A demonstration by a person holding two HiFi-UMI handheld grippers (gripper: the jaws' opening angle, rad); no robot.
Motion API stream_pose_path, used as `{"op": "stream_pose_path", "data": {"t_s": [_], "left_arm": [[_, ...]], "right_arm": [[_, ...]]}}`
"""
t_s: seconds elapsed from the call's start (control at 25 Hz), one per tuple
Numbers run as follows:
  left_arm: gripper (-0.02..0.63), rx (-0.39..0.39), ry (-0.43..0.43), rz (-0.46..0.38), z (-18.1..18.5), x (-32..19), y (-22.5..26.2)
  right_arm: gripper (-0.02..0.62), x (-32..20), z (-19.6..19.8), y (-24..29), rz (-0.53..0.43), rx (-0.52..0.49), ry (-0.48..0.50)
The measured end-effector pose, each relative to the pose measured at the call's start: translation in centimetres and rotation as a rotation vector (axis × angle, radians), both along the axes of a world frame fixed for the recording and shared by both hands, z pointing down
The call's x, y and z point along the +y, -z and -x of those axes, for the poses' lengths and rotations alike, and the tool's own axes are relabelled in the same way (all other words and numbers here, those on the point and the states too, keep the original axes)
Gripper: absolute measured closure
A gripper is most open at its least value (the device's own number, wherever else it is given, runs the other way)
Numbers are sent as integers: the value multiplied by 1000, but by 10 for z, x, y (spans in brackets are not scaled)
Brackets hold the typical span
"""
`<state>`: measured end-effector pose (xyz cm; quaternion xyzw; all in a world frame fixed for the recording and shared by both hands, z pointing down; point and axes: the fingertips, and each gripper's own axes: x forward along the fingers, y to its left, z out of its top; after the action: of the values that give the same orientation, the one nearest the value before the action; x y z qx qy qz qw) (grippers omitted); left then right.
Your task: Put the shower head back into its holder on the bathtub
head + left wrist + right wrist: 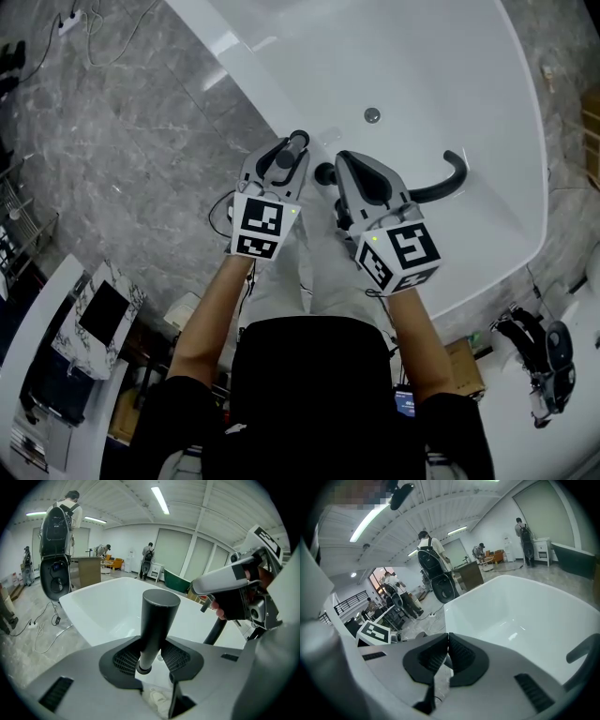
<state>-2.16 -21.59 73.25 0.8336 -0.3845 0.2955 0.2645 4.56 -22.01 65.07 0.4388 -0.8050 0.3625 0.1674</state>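
my left gripper (151,657) is clamped around the black shower head (157,620), which stands upright at the near rim of the white bathtub (422,75), beside the curved black faucet (448,183). my right gripper (447,653) is pinched together, empty.

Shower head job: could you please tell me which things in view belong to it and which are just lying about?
Job: shower head, left gripper clamped on it, bathtub.
Lying about: black spout, drain, power strip on the floor.
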Motion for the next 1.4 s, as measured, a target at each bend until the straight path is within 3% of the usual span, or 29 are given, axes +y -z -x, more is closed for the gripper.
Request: {"op": "stream_pose_path", "data": {"t_s": [0.48, 0.92, 1.4], "left_arm": [[459, 41, 11, 12, -2, 4, -16], [443, 86, -31, 5, -5, 9, -12], [434, 70, -51, -14, -6, 16, 10]], "right_arm": [[577, 1, 4, -9, 11, -1, 4], [577, 3, 7, -9, 12, 18, 18], [577, 5, 1, 1, 7, 54, 22]]}}
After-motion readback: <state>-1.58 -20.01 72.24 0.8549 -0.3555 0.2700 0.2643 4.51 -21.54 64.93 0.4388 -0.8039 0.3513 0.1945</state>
